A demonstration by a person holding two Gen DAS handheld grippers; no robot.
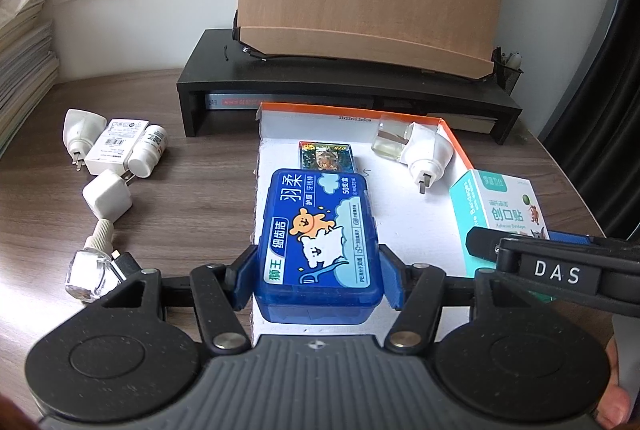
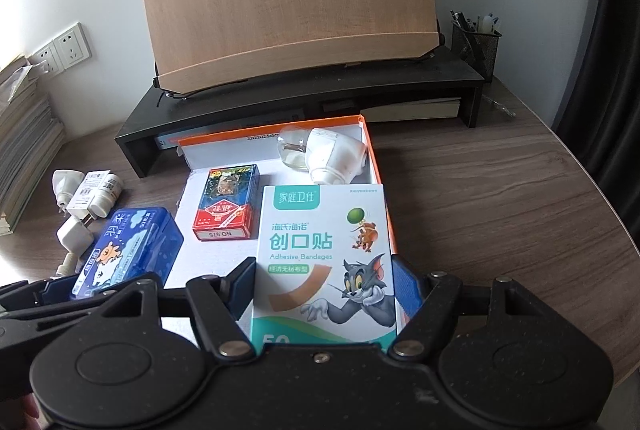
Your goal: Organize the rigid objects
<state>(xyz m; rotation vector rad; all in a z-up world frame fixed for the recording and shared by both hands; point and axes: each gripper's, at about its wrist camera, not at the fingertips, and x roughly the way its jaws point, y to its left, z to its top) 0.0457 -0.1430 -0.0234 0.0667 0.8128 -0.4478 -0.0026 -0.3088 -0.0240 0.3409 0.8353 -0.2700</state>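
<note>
Between the left gripper's [image 1: 316, 276] jaws sits the blue floss-pick case [image 1: 318, 242], pinched across its two long sides near the end closest to the camera, hanging over the near-left edge of the orange-rimmed box [image 1: 452, 134]. It looks like hard, glossy plastic: stiff, light, likely slick, so that flat-sided hold low on the body seems right. Over on the right gripper [image 2: 324, 294], the jaws stand wide and clamp the bandage carton [image 2: 324, 254] by its side faces, above the box's near-right corner. That one is thin card, probably almost weightless and easy to dent, so I'd keep the squeeze gentle and on the edges, where the card is stiffest.

Out from there, inside the box: a red playing-card pack [image 2: 226, 204] lies flat mid-floor, and a white plug-in vaporizer [image 2: 328, 156] with its clear bottle rests in the far-right corner.

The left wrist view gives the clutter waiting near the table's left edge: a white charger cube [image 1: 107, 199], a glass bottle [image 1: 90, 270], a small white box [image 1: 116, 144], a pill bottle [image 1: 148, 150], another plug-in unit [image 1: 80, 132]. The right wrist view shows the card pack's full red face and the mesh pen cup [image 2: 476, 44] on the black riser [image 2: 320, 98], and the carton's printed front, which the left view catches only at an angle.
</note>
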